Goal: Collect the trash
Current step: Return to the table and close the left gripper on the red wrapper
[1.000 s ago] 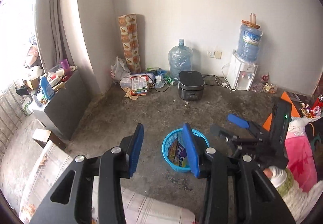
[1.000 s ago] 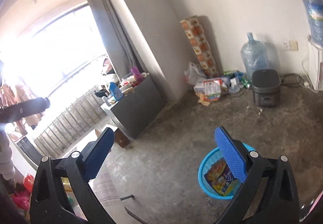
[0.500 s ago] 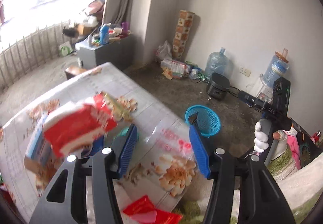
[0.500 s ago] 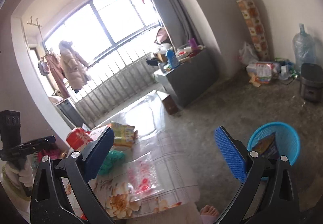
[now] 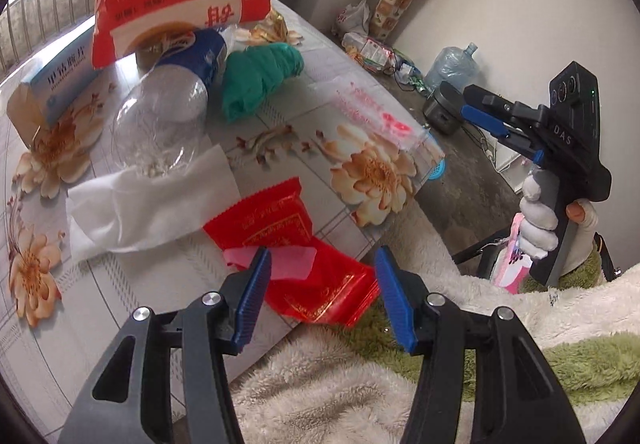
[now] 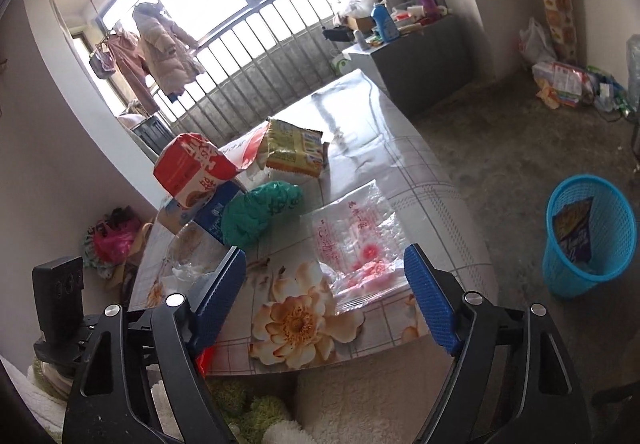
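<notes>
Home: floral table [image 6: 420, 180], hung coat [image 6: 164, 44]

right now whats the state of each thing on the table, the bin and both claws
left claw: open, over red wrapper, holding nothing
right claw: open, empty, jaws just closing a little
red wrapper: flat, near table edge
clear bottle: on its side
white tissue: crumpled, flat
green bag: bunched up
clear zip bag: flat
blue basket: upright on floor, holding a wrapper
</notes>
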{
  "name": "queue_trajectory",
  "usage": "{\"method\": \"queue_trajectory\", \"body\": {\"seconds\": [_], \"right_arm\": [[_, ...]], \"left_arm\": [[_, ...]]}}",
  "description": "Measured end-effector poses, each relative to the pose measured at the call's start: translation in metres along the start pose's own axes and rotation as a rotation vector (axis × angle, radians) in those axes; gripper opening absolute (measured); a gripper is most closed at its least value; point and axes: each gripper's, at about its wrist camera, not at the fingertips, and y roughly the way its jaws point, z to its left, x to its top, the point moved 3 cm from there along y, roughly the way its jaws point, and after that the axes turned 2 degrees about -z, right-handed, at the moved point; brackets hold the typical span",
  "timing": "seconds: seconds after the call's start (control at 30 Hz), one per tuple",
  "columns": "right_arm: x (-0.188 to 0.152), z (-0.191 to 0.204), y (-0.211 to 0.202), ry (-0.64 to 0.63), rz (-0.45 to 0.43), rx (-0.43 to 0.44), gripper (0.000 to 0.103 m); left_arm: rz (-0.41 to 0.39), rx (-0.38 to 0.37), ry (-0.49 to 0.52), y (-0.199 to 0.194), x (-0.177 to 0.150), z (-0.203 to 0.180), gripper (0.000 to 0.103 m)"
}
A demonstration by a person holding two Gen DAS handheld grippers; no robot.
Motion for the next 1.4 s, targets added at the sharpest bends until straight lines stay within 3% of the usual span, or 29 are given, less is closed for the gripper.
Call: {"method": "queue_trajectory", "body": {"seconds": [0.27,0.43,0.6,1.03,1.17,1.4], "right_arm": [[-0.002,-0.001,0.015,0.027,0.068,-0.041,0.068],[0.001,0.005,0.023,0.009,0.089,-0.056,0.065],[0.003,0.002,0.022,0.007,0.091,-0.087,0.061],[-0.003,-0.03,0.034,0.109,0.148,-0.171,0.048],[-0.004,-0.032,0.042,0.116,0.164,-0.215,0.044],[-0.013,-0.033,0.046,0.134,0.203,-0.219,0.036]], "left_arm": [[0.038,0.024,-0.075,0.019,-0.012,0.023,0.052],[0.01,0.003,-0.049,0.025,-0.006,0.02,0.052],[0.001,0.027,-0.013,0.034,0.002,0.015,0.052],[-0.016,0.098,-0.006,0.047,0.012,0.015,0.023],[-0.021,0.101,-0.011,0.047,0.011,0.016,0.018],[-0.021,0.11,-0.006,0.048,0.01,0.015,0.016]]}}
